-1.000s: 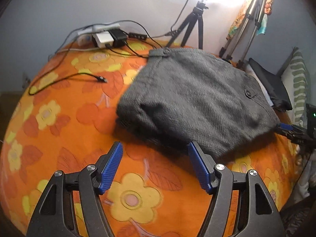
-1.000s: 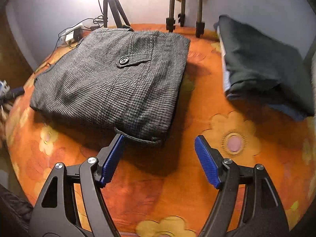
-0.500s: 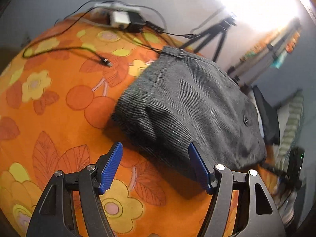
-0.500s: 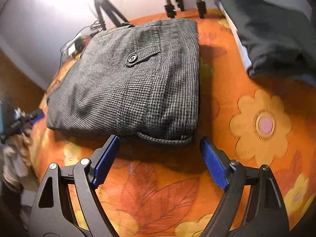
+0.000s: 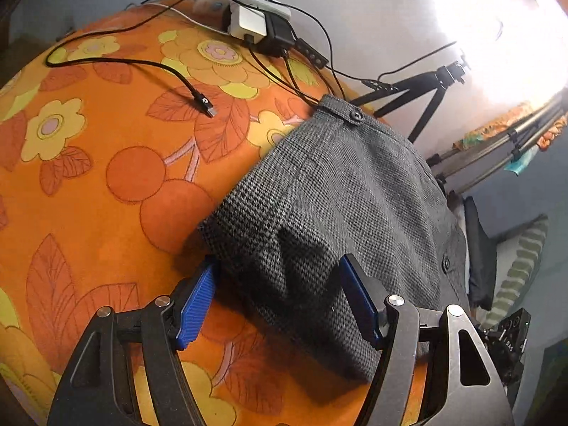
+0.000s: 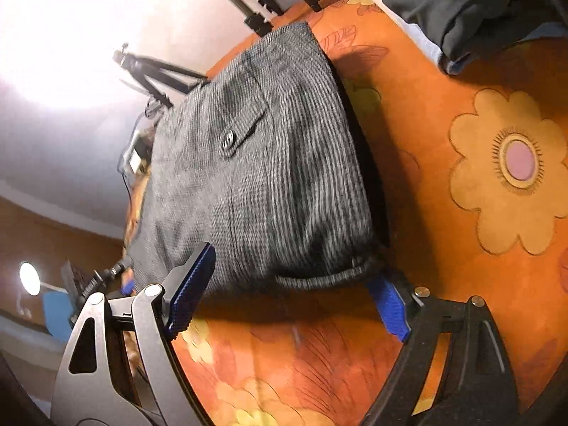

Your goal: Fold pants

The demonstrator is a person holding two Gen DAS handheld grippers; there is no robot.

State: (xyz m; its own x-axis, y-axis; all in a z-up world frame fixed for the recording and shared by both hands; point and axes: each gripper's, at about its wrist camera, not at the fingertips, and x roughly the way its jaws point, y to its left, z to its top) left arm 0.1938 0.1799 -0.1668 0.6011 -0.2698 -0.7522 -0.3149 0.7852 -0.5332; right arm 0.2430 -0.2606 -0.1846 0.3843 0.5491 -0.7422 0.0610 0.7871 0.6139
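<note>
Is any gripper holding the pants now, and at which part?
Nothing is held yet. The left gripper and right gripper each straddle a near corner of the folded pants, jaws open.

Free room: open orange flowered bedspread (image 5: 106, 184) from 7 to 10 o'clock of the folded pants (image 5: 355, 191) in the left wrist view; in the right wrist view, a bare strip of bedspread (image 6: 443, 163) at 3 o'clock of the pants.

Obstacles:
- loose black cable (image 5: 149, 67), lying across the bedspread at 10 o'clock;
- plug block with chargers (image 5: 255, 23), cables trailing, at 11 o'clock against the wall;
- small black tripod (image 5: 426, 92), at 1 o'clock just past the waistband;
- metal stand legs (image 6: 269, 10), at 12 o'clock beyond the pants;
- stack of dark folded clothes (image 6: 461, 7), closing the strip at 1 o'clock.
</note>
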